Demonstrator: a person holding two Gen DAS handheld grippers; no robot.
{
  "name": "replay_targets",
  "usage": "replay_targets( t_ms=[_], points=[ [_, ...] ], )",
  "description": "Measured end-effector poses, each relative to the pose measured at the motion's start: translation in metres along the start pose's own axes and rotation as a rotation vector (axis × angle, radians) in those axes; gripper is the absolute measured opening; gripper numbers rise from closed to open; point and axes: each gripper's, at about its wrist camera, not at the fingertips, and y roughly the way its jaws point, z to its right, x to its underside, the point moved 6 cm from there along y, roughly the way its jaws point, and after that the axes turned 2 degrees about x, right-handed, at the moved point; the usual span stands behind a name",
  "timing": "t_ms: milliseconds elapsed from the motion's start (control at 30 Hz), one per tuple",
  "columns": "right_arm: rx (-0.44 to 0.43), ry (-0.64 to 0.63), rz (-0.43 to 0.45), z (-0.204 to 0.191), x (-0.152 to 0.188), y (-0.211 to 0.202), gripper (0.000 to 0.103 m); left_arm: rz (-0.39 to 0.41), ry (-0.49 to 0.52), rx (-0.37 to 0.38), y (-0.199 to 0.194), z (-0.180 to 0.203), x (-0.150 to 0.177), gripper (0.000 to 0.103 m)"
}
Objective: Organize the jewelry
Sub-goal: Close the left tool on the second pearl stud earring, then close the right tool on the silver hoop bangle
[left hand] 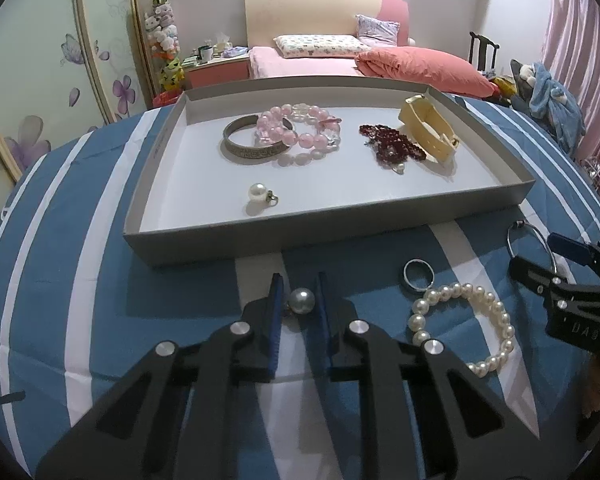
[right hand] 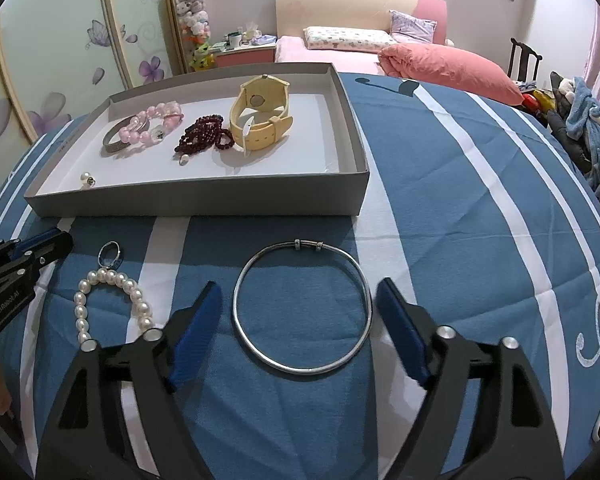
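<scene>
My left gripper has its fingers close on both sides of a grey pearl lying on the blue striped cloth; I cannot tell if the pads touch it. A small silver ring, a white pearl bracelet and a thin silver bangle lie on the cloth. My right gripper is open, its fingers on either side of the bangle. The grey tray holds a metal bangle, a pink bead bracelet, a dark red bead string, a cream watch and a white pearl earring.
The tray stands on a table covered in blue cloth with white stripes. A bed with a pink quilt is behind it, a wardrobe at the left, and a chair with clothes at the right.
</scene>
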Motion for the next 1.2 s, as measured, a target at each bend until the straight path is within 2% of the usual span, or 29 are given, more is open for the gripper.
replay_targets(
  t_ms=[300, 367, 400, 700, 933, 1200],
  points=[
    [-0.002, -0.011, -0.004, -0.001, 0.000, 0.001, 0.086, 0.030, -0.051, -0.031, -0.017, -0.030, 0.003, 0.016],
    [-0.015, -0.020, 0.009, -0.002, -0.001, -0.003, 0.072, 0.030, -0.063, -0.037, -0.019, -0.036, 0.005, 0.016],
    [-0.017, -0.020, 0.006, -0.002, -0.001, -0.004, 0.070, 0.030, -0.068, -0.040, -0.020, -0.038, 0.006, 0.016],
    [-0.041, 0.001, 0.029, -0.003, 0.008, -0.015, 0.070, 0.057, -0.086, -0.029, -0.037, -0.045, 0.015, 0.016],
    [-0.052, 0.007, 0.119, -0.009, 0.004, -0.036, 0.070, 0.093, -0.081, -0.024, -0.050, -0.042, 0.017, 0.016],
    [-0.054, 0.015, 0.293, -0.018, -0.006, -0.069, 0.070, 0.177, -0.064, -0.010, -0.068, -0.032, 0.012, 0.016]
  ],
)
